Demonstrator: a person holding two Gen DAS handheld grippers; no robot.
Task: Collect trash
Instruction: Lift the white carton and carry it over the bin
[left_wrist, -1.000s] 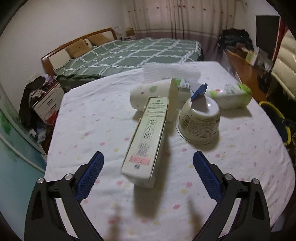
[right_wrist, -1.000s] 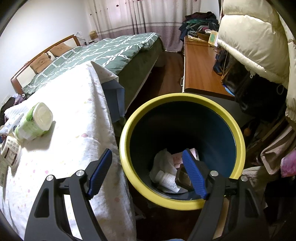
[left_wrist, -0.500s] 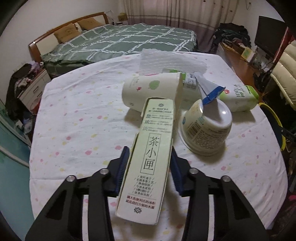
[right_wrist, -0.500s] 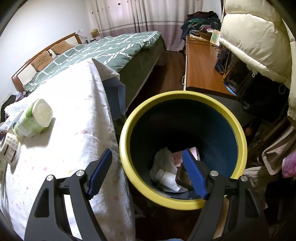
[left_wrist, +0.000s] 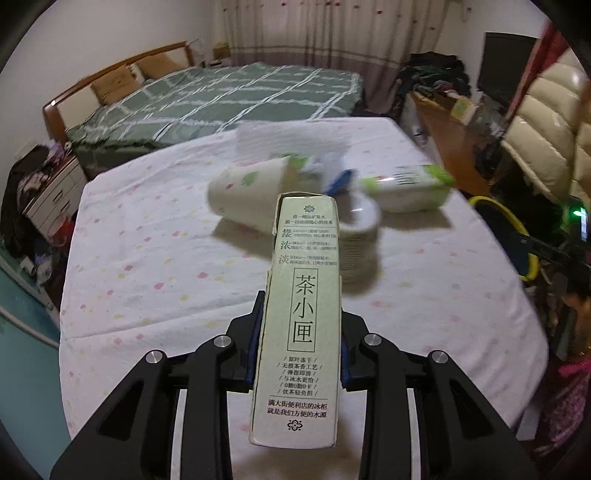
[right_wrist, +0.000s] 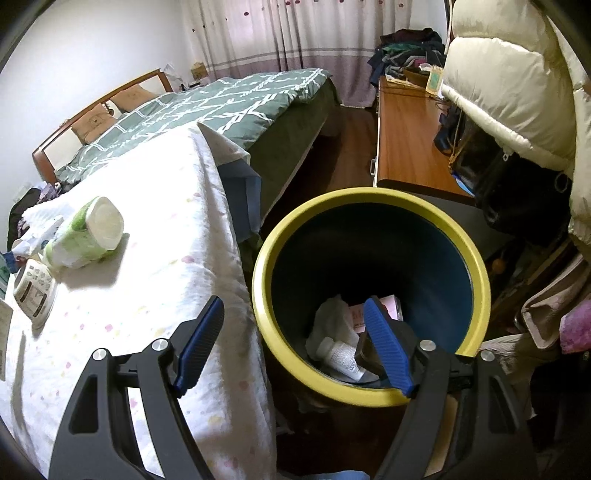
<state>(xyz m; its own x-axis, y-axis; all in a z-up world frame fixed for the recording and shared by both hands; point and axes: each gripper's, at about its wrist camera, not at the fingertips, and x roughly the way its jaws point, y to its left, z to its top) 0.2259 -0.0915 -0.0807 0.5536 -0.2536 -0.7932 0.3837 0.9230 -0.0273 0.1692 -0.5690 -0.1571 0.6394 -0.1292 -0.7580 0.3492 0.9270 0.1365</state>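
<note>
- Left gripper (left_wrist: 298, 354): jaws clamped on tea carton (left_wrist: 301, 321), centre frame, raised above the desk (left_wrist: 147, 258).
- Right gripper (right_wrist: 293, 345): jaws wide, empty, lower centre.
- Yellow-rimmed trash bin (right_wrist: 476, 266): centre-right, beside desk; litter inside.

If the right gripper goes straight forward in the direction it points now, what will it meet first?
Probably the yellow rim of the round dark-blue trash bin, beside the white dotted tablecloth. The open right gripper points at that near edge; depth is uncertain.
</note>
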